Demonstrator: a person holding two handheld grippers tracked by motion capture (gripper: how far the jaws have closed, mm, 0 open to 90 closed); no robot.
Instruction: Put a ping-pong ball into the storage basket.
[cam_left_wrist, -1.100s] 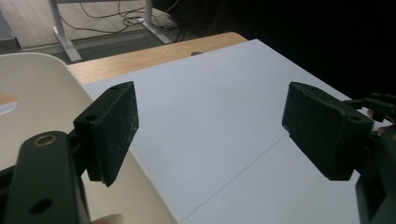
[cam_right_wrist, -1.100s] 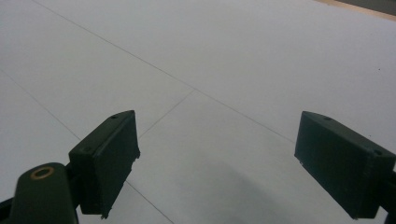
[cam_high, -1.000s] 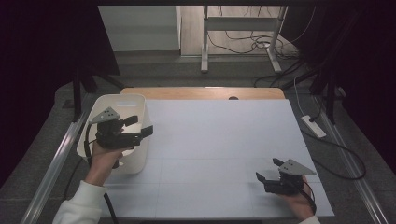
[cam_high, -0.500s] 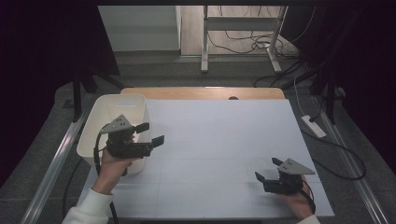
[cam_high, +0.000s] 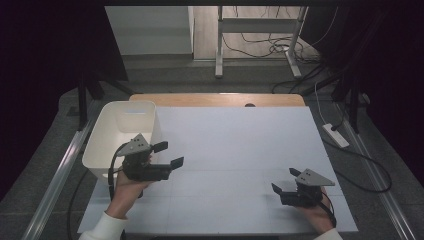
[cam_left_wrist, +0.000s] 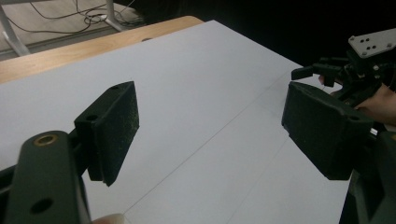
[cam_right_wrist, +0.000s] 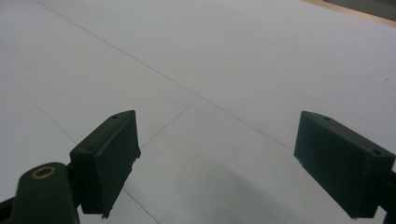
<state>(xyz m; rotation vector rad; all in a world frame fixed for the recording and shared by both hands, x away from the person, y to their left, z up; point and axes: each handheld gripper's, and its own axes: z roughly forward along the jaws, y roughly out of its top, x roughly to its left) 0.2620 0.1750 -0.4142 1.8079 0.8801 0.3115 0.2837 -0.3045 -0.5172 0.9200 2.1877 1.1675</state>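
We hold the left hand-held gripper (cam_high: 169, 155) raised at the near left, its two black jaws pointing toward the right and standing well apart with nothing between them; its grey three-cornered plate faces up. Our left hand (cam_high: 126, 187) grips its body from below, the white-sleeved forearm coming in from the bottom edge. The right hand-held gripper (cam_high: 285, 181) sits low at the near right, jaws pointing left and spread wide, with nothing between them. Our right hand (cam_high: 316, 211) holds it from behind.

High view overlooks the white table (cam_high: 240, 145); both claw-mounted views skim it closely.
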